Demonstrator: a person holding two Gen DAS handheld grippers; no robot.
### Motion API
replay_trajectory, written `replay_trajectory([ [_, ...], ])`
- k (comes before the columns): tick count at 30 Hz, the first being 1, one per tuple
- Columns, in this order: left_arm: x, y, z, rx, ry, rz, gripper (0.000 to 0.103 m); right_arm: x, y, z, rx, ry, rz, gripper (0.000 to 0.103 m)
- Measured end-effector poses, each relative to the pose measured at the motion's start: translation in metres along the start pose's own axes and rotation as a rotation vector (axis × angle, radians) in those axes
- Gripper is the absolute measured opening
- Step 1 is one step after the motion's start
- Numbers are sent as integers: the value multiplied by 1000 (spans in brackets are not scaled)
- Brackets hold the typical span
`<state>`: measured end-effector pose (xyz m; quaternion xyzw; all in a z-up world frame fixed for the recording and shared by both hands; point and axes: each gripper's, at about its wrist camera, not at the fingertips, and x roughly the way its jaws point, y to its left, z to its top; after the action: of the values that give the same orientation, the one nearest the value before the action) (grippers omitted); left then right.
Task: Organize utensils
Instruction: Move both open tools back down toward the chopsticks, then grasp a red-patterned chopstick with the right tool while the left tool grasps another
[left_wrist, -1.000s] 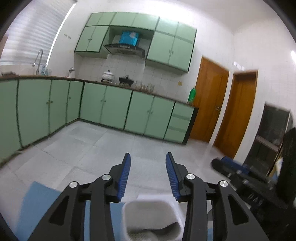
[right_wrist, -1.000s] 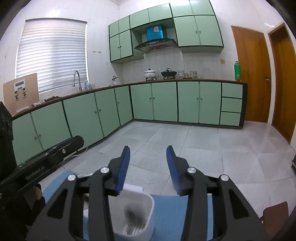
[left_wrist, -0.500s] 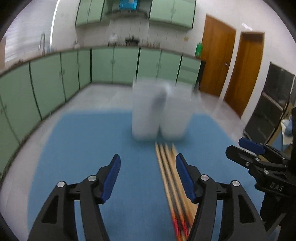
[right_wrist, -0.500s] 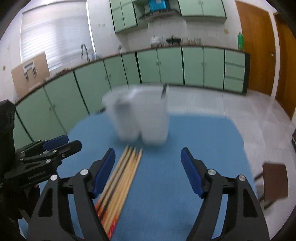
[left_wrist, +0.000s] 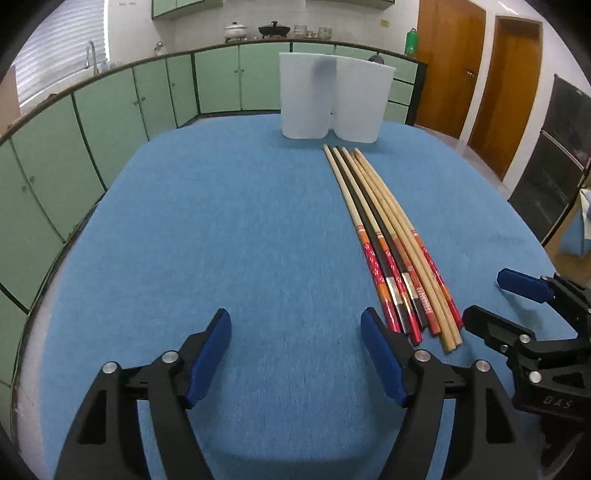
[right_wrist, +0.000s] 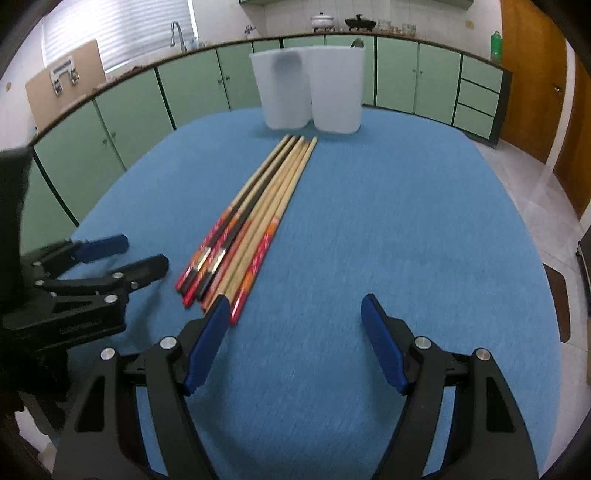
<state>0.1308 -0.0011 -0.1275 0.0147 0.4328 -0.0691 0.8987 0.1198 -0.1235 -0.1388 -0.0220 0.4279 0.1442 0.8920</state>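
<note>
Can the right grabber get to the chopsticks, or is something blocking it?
Probably yes. The chopsticks lie bare on the blue cloth, beside the right gripper, whose jaws hold nothing. The left gripper is off to the side.

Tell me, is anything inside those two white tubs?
A dark rounded tip, maybe a spoon, pokes above the right-hand tub. The left tub shows a grey shadow through its wall. Their walls hide everything else.

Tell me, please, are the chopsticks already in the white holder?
Out: the chopsticks lie flat on the blue mat, before the upright white holder.

Both wrist views angled down, sharing blue tabletop (left_wrist: 229, 221)
</note>
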Motion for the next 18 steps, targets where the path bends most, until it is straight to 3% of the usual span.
replay_trajectory([
  [5, -1, -2, -2, 8, -1, 11, 74, 2, 6, 1, -39, 12, -24, 71],
  [10, -3, 0, -5, 4, -2, 13, 75, 2, -7, 0, -21, 25, -105, 70],
  [13, -4, 0, -5, 1, -2, 13, 75, -2, -16, 0, 7, 14, -91, 70],
  [16, -3, -3, -4, 10, -4, 11, 75, -3, -14, -2, 20, 10, -34, 59],
  [18, -3, -5, -5, 17, -4, 11, 75, -2, -9, -2, 6, 12, -15, 45],
])
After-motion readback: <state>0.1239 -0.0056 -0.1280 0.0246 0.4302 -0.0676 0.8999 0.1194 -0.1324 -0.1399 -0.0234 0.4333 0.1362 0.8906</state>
